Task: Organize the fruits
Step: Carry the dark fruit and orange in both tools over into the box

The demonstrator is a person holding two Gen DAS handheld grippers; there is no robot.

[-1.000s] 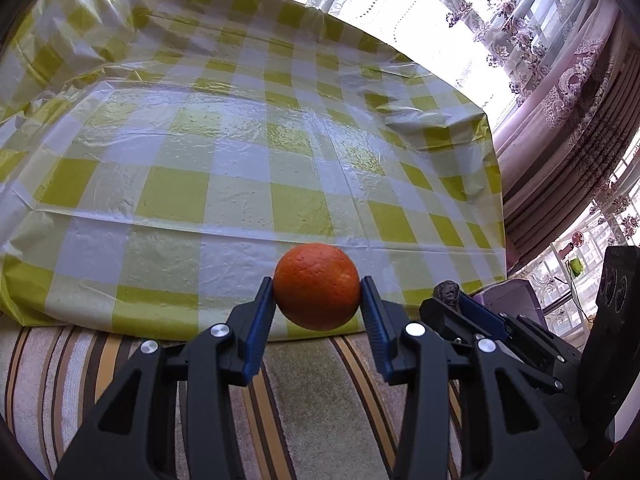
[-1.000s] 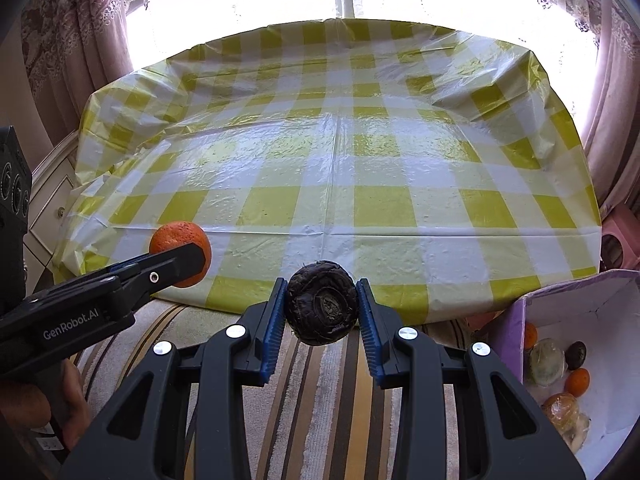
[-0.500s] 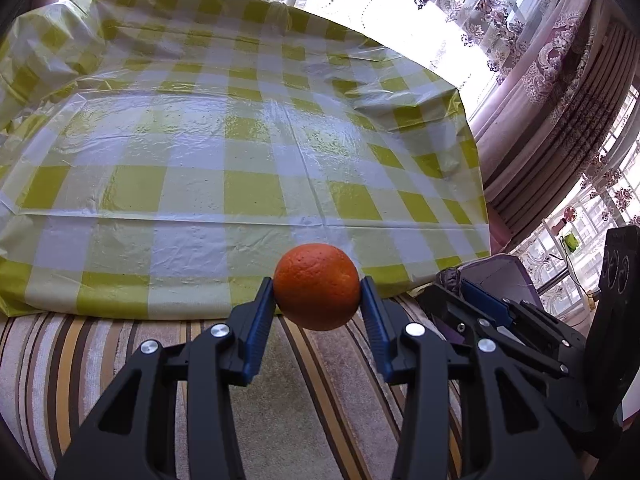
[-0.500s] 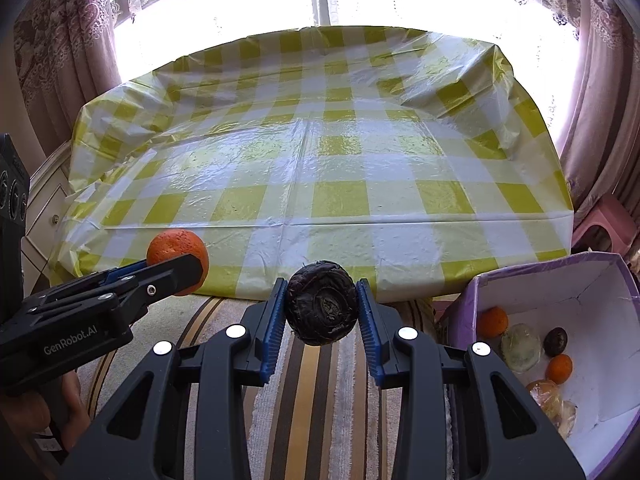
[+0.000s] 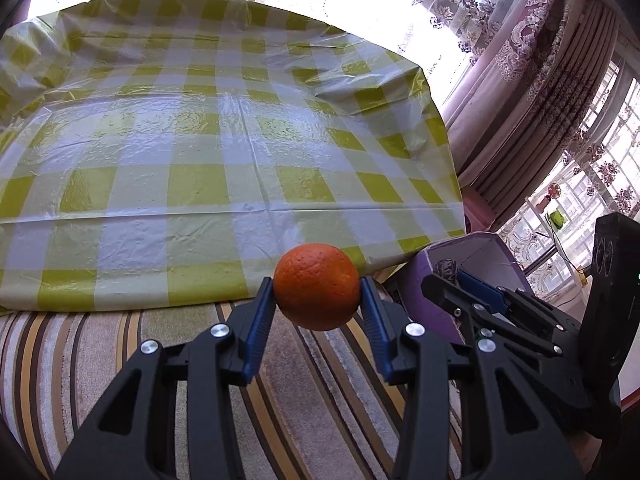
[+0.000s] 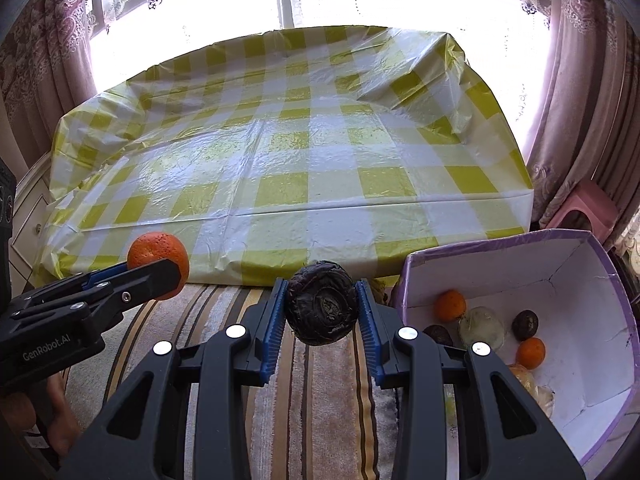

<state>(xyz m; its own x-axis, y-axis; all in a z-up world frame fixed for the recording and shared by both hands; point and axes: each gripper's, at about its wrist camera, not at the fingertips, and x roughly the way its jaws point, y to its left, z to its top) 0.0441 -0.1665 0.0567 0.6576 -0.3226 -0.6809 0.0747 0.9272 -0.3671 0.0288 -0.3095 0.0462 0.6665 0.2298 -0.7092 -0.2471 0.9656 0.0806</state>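
Round orange fruit [image 5: 317, 286] kept clamped in left gripper [image 5: 318, 300], dark wrinkled fruit [image 6: 322, 303] in right gripper [image 6: 322, 312]; purple-rimmed cardboard box [image 6: 560, 240] now brought nearer vs. a sec ago, drop-off likely next.

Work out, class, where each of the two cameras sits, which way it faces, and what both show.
Left wrist: on the left gripper, looking forward and down past its round orange fruit at the yellow checked tablecloth.
Right wrist: on the right gripper, which clamps a dark wrinkled round fruit; a hand shows lower left.
Shared: both fruits, both grippers, tablecloth, purple cardboard box.
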